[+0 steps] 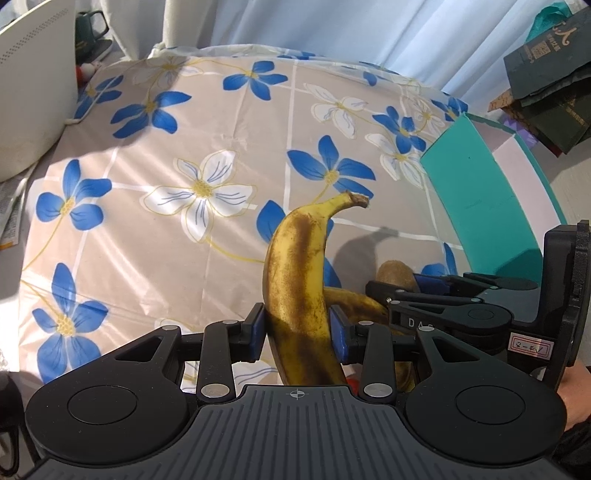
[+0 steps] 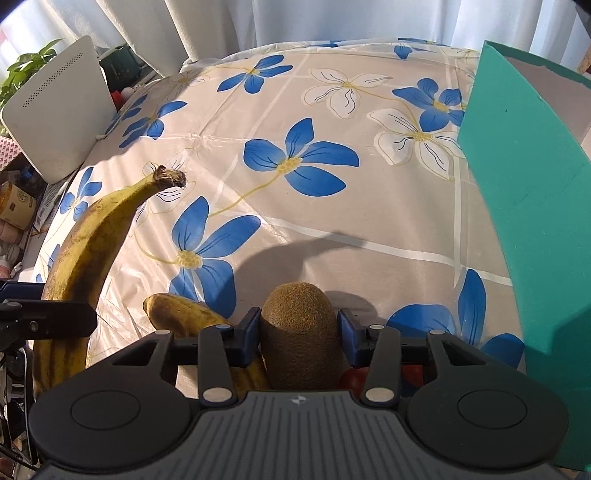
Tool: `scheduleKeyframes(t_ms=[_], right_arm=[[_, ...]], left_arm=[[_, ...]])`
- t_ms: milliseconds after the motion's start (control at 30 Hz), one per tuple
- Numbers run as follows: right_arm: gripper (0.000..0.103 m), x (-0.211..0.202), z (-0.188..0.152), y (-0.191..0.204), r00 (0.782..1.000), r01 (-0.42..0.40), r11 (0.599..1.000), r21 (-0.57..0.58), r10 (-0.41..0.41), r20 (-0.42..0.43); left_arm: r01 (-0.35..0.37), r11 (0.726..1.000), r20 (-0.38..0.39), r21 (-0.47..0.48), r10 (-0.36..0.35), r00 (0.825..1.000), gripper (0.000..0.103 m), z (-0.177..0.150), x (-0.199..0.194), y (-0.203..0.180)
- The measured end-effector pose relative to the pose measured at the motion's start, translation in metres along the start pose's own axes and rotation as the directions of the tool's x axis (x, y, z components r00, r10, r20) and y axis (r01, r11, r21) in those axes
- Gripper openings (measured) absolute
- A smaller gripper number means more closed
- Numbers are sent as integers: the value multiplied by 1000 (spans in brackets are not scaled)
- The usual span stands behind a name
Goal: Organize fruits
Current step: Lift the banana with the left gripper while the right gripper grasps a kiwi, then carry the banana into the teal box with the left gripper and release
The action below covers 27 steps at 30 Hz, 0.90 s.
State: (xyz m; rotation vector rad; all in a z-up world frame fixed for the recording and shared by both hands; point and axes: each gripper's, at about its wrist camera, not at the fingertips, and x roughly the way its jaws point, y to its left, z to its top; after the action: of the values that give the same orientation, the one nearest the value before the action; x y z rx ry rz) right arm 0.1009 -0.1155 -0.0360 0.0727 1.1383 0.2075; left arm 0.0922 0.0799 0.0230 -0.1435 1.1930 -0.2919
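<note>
The counter [image 1: 155,229] carries a beige cloth printed with blue and white flowers. Pale curtains [image 2: 332,18] hang behind it. Sunlight falls in stripes across the cloth, casting hard shadows.

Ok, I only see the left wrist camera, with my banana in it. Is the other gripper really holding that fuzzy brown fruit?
Observer: Yes. In the right wrist view, the right gripper has its blue pads against both sides of the kiwi.
Operator: Cool! Are there any plants in the room?
Observer: Yes, a leafy green plant shows behind the white device, at the far left.
</note>
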Motion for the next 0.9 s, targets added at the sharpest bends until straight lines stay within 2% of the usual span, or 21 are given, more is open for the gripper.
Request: scheduleKeyframes(t_ms=[233, 367, 667, 900], right_arm=[[43, -39, -13, -15, 990, 2, 996, 86, -14, 142], [43, -65, -28, -34, 979, 23, 984, 177, -58, 194], [43, -131, -61, -57, 939, 24, 965, 263, -112, 326], [43, -159, -79, -74, 909, 32, 942, 335, -167, 381]], left_arm=[[11, 995, 34, 99, -14, 999, 39, 10, -9, -31], [26, 990, 3, 135, -27, 1000, 38, 11, 3, -44], [12, 975, 60, 220, -26, 998, 38, 20, -14, -77], [69, 941, 105, 331, -109, 988, 38, 38, -27, -142]])
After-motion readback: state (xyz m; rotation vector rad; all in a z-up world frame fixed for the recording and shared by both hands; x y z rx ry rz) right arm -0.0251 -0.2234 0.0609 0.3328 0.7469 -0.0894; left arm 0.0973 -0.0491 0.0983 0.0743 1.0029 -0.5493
